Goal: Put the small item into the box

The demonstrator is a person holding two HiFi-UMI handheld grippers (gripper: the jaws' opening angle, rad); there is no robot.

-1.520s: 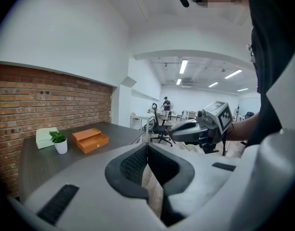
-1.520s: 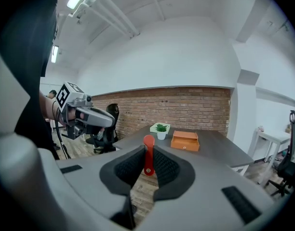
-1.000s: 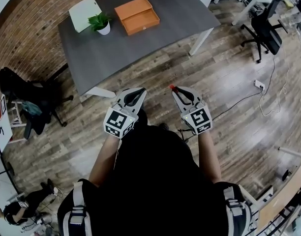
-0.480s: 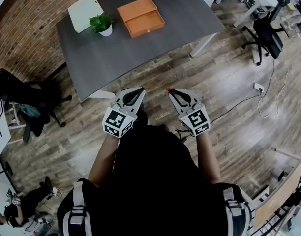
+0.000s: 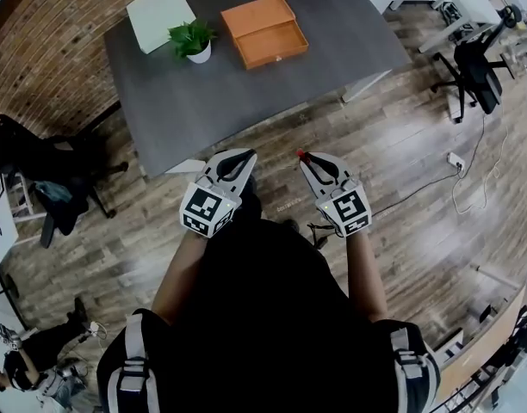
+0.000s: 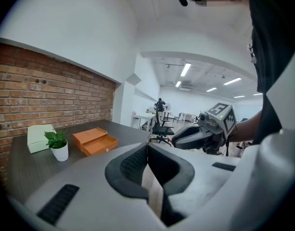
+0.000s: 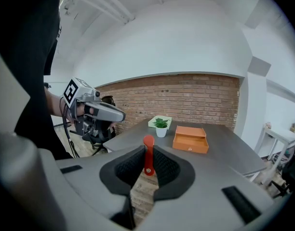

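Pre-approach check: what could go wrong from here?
1. The right gripper pinches the red item only at its jaw tips, and most of the item stands free. It may slip on the way to the table.
2. The potted plant stands beside the orange box; a wide reach could knock it.

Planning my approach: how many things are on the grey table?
3: a white box at the left, a potted plant beside it, an orange box right of the plant.

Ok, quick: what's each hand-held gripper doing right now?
Left hand-held gripper: closed, nothing between its jaws.
Right hand-held gripper: closed on the small red item.
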